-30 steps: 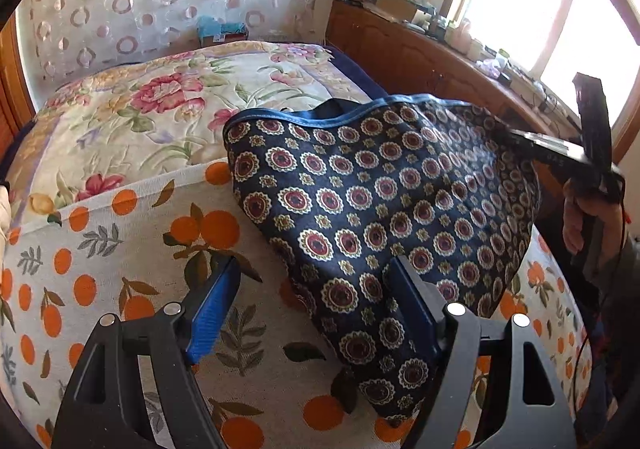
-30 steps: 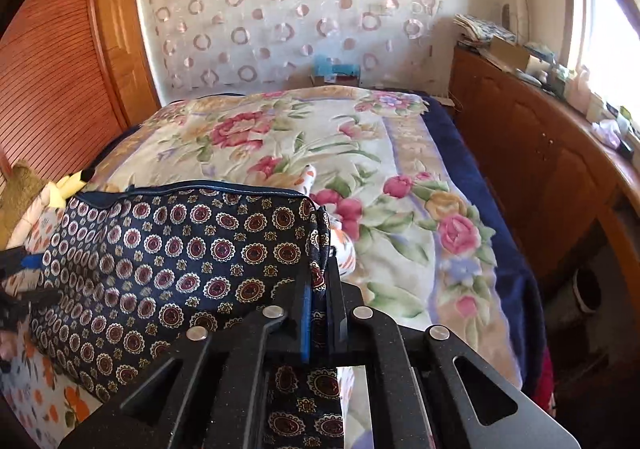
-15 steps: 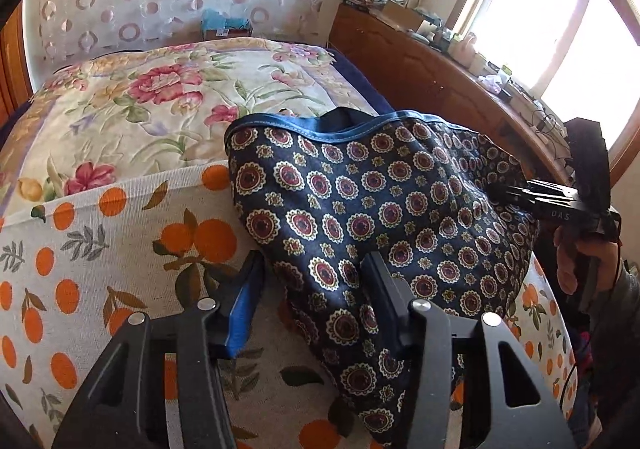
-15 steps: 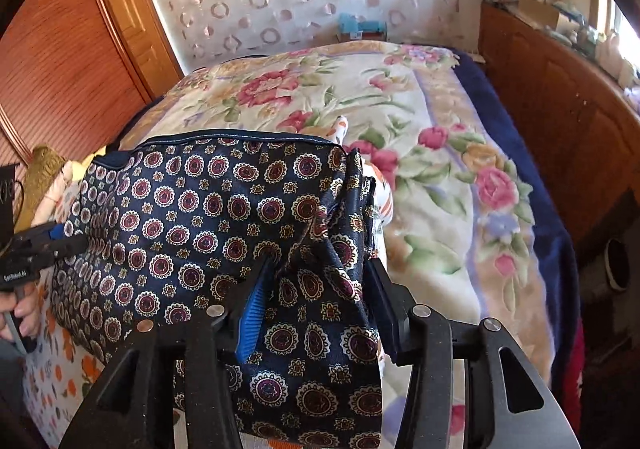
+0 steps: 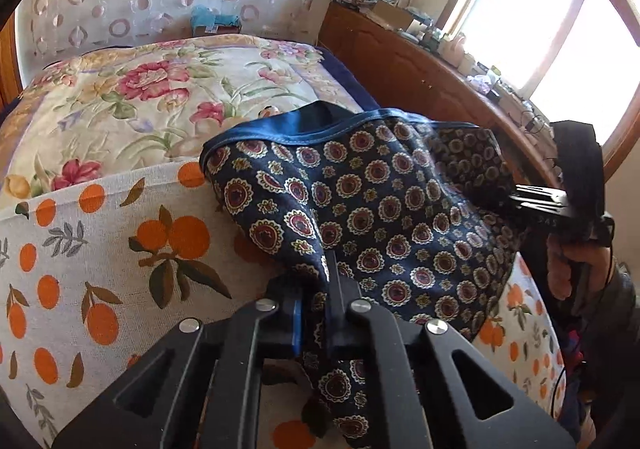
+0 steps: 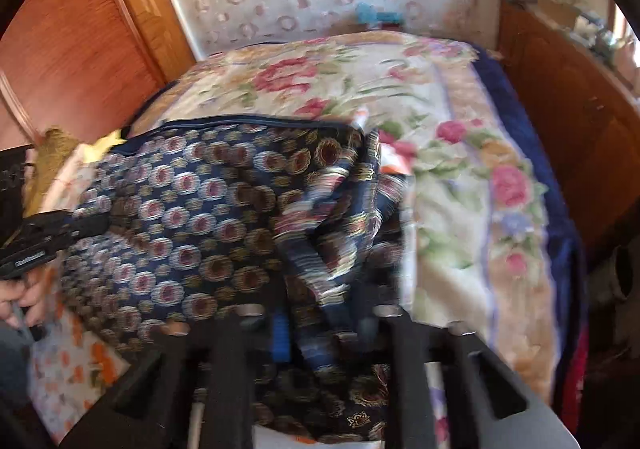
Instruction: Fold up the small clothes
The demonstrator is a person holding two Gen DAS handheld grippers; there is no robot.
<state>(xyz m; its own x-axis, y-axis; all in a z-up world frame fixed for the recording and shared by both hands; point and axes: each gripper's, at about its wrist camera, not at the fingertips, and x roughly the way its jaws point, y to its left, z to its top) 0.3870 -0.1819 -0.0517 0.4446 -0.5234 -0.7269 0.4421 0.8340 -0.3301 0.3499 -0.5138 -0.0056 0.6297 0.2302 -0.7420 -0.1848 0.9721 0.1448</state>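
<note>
The left tongs (image 5: 316,313), wide apart a second ago, now pinch the patterned shorts (image 5: 360,209) above the bed (image 5: 120,97). The right tongs (image 6: 324,325), clamped before, are closing again with the cloth bunched between them.

Black angular left gripper (image 5: 316,313), blue-padded fingers (image 5: 297,323), silver screws, dark sleeve (image 5: 618,301) at the wrist

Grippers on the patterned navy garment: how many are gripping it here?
2. The left gripper is shut on the navy medallion-print garment at its near edge; the right gripper, jaws closing, has the cloth's opposite side bunched between them.
</note>
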